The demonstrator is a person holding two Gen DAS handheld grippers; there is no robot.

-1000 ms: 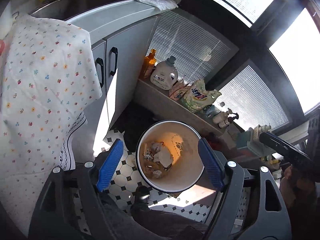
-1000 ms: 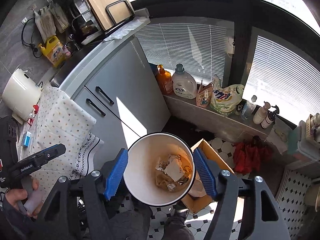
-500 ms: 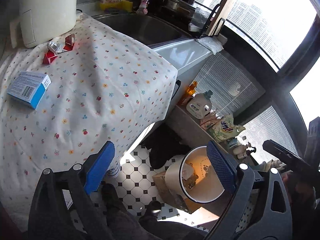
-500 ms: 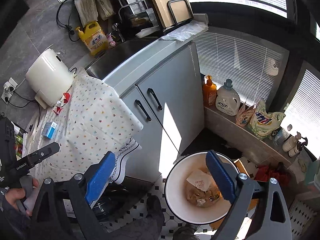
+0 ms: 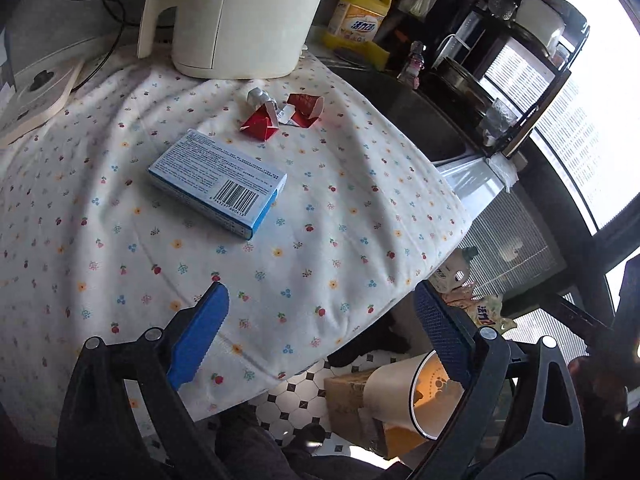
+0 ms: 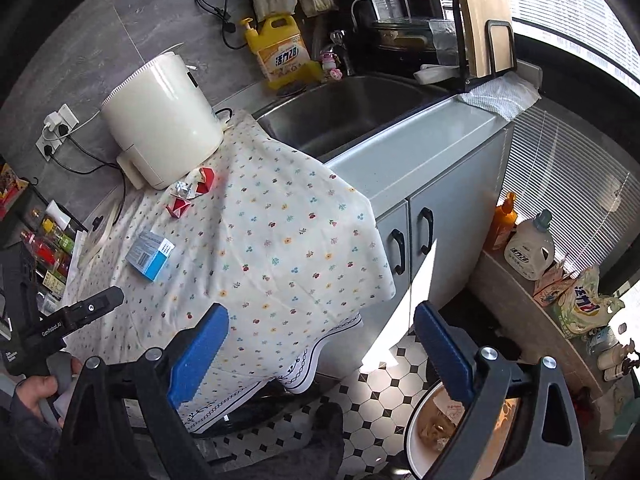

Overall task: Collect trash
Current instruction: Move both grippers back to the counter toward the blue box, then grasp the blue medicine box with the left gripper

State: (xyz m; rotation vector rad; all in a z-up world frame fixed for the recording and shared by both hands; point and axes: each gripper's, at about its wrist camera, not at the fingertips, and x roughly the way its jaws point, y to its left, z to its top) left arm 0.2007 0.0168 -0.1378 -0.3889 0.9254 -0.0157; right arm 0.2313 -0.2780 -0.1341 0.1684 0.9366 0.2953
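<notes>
Both tongs stand wide open with nothing between their blue pads. The left tongs (image 5: 320, 336) hover over the near edge of the table (image 5: 360, 216), which is draped in a flower-print cloth. On the cloth lies a blue and white carton (image 5: 218, 182), and just beyond it, near the foot of a cream appliance (image 5: 244, 20), sit crumpled red wrappers (image 5: 280, 116). The right tongs (image 6: 320, 344) point at the cloth's hanging corner. The white trash bin (image 6: 440, 432) stands on the tiled floor (image 6: 376, 412) at lower right, with paper scraps inside. A steel sink (image 6: 352, 112) lies right of the cloth.
</notes>
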